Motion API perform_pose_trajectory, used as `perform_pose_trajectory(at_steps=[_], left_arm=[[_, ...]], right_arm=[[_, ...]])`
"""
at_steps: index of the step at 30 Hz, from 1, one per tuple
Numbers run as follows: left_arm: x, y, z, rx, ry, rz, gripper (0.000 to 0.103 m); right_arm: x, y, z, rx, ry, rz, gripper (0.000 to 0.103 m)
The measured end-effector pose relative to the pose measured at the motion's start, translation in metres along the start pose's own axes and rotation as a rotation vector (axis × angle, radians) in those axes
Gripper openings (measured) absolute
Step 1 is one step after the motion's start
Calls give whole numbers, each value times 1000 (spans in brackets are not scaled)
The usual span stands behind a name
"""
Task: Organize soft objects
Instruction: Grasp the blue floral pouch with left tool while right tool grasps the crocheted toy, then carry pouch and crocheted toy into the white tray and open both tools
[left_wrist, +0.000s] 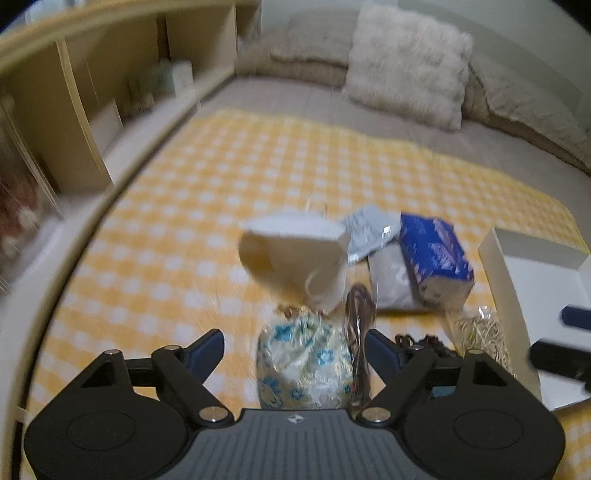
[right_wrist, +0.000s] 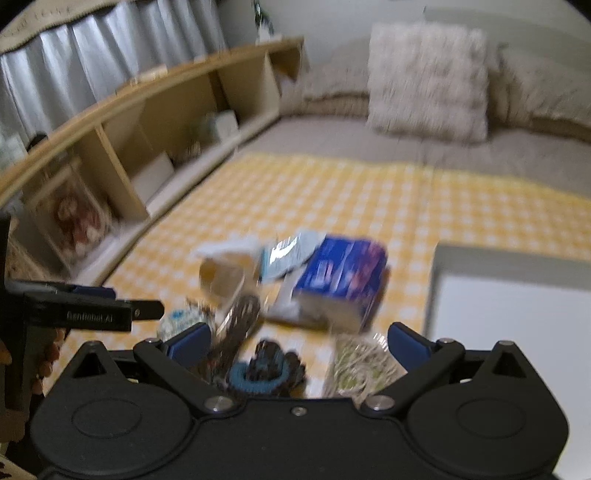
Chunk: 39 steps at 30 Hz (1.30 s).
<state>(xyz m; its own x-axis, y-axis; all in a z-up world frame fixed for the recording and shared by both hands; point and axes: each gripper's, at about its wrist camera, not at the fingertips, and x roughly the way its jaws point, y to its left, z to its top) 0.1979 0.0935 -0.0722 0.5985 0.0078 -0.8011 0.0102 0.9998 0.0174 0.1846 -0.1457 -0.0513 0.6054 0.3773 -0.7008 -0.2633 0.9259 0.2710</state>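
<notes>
Left gripper (left_wrist: 295, 354): jaws spread, holding nothing. The floral fabric pouch (left_wrist: 304, 365) lies directly between its fingers on the yellow checkered blanket (left_wrist: 221, 177). Beyond it stand a white paper bag (left_wrist: 295, 254) and a blue tissue pack (left_wrist: 436, 254).

Right gripper (right_wrist: 297, 343): jaws spread, holding nothing. A teal and black scrunchie (right_wrist: 258, 373) and a clear packet of pale cord (right_wrist: 360, 363) lie between its fingers. The white box (right_wrist: 513, 314) sits at the blanket's right edge; its contents cannot be determined.

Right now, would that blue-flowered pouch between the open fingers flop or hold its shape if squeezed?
The flowered pouch looks like gathered fabric, so it would probably dent and sag. Its rounded bulge suggests soft filling, likely light. The left gripper stands open around it.
</notes>
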Motion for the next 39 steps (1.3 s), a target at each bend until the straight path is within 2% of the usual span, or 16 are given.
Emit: perform_pose_trajectory(at_steps=[5,9,11,16,17,20,22,26,29,31,39], left_arm=[[29,7,1,-15,90,-37,81],[48,15,3,-51,141,-34,81],[56,20,5,-91,167,-60,81],[71,22,3,-135,237,-140,81],[73,20,2,-130,246,-145,79],[79,15,-1,-100,266,-130,67],[83,15,-2,-99,282,-132,58],[81,18,-2,-101,294,-145,52],[79,16,-3,-93,300,-143,46],[75,16,-3,-91,294,-140,41],[41,24,0,-128,187,-109,40]], right_arm=[[38,5,-5,43,124,66,96],[66,19,-5,12,209,41,94],[74,22,-7,3,231,63,87],[97,25,-13,17,306,80,82],[101,26,-14,7,320,76,82],[110,26,-17,6,356,75,75],[113,26,-16,11,360,68,70],[114,23,-14,8,367,63,50],[108,21,-13,-15,368,75,42],[102,22,-12,-16,360,79,41],[64,14,2,16,238,93,41]])
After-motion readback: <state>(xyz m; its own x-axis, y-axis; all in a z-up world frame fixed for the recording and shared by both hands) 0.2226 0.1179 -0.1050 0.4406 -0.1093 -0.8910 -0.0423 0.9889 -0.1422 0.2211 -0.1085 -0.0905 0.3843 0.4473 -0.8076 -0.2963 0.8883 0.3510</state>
